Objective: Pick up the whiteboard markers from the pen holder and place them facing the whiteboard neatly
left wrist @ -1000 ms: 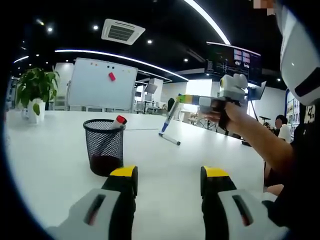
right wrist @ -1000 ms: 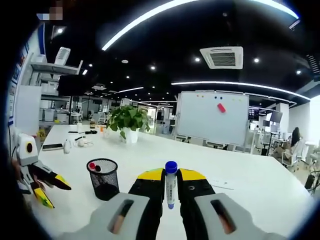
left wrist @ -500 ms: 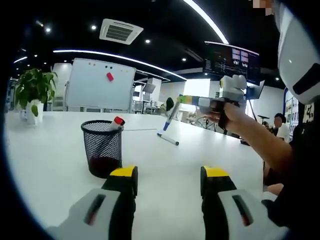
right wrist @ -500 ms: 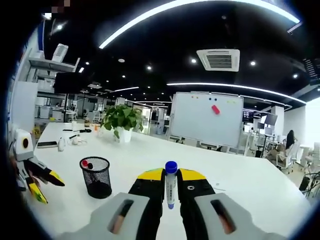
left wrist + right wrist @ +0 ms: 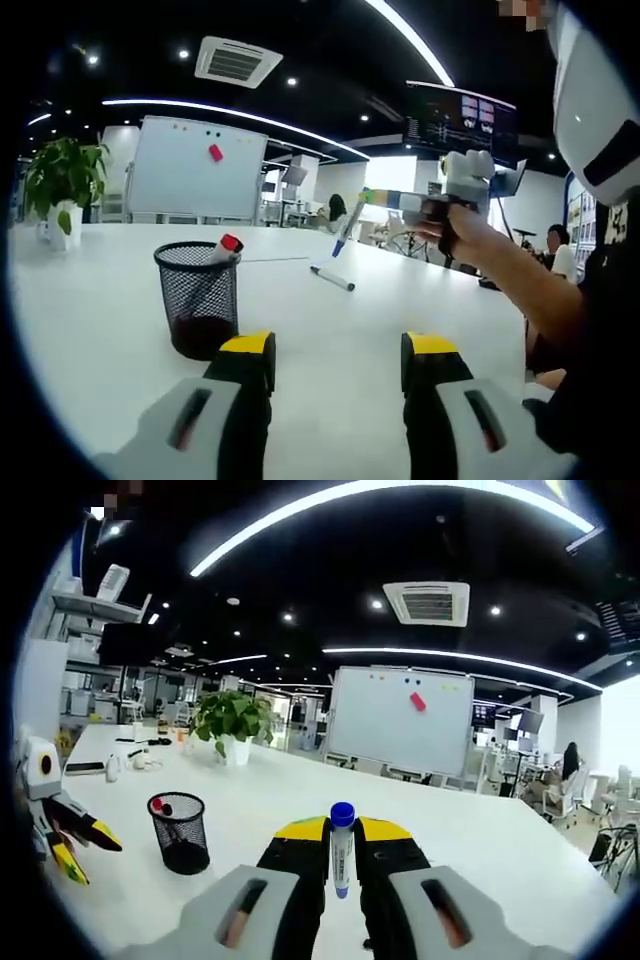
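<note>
The setting is an open office with a dark ceiling, strip lights and a ceiling air vent. A long white table carries the work items.

In the left gripper view, I see the whiteboard in the upper left of the frame, standing beyond the far edge of the table, with a potted plant at the left edge. The black mesh pen holder stands upright on the table at left centre; a red-capped marker leans out over its rim. A second marker lies flat on the table, centre frame, well apart from the holder. The left claw occupies the bottom of the frame; its jaws stand wide apart and hold nothing.

In the same view, the right claw enters from the right, held in a person's hand above the table. It carries a blue-capped marker, tilted, hanging above the lying marker without touching it.

In the right gripper view, the right claw is at bottom centre. Its jaws are closed against the blue-capped marker, which stands upright between them, cap uppermost. The pen holder sits at lower left, the whiteboard at centre right, and the left claw at the left edge.
</note>
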Demonstrator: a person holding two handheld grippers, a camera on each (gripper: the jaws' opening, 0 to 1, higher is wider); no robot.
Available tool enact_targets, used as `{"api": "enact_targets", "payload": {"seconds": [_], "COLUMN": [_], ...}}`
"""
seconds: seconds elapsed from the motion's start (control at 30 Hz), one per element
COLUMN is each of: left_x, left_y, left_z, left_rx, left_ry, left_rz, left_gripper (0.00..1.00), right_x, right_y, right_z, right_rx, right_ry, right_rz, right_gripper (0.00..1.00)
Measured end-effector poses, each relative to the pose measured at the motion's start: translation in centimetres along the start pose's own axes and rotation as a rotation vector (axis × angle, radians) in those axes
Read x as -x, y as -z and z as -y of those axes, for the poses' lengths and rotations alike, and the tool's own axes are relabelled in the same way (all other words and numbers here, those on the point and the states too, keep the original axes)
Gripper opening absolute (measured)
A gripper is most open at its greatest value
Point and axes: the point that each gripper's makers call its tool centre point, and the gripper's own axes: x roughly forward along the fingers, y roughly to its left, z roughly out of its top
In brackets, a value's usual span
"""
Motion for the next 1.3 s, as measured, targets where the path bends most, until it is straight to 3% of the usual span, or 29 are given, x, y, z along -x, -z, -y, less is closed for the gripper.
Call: {"api": "enact_targets", "payload": {"seconds": [0.4,0.53,1.3], "left_x": [0.0,0.0,0.9], "left_y": [0.0,0.0,-0.2], "left_z": [-0.1,-0.3,-0.3], "left_rx": [-0.001,-0.002,0.001], "left_ry": [-0.005,-0.011,-0.035], "left_rz": [0.001,0.001,0.022], "left_gripper": [0.52,0.47,0.51], "right_x": [0.3,0.6,1.7], "right_y": [0.2,0.1,1.1], "right_z": [0.6,0.9,2.7], "right_rx": [0.01,0.012,0.002], "right_ry": [0.025,0.036,0.104], "right_rz": [0.0,0.005,0.0], "right_gripper": [0.13,0.13,0.13]}}
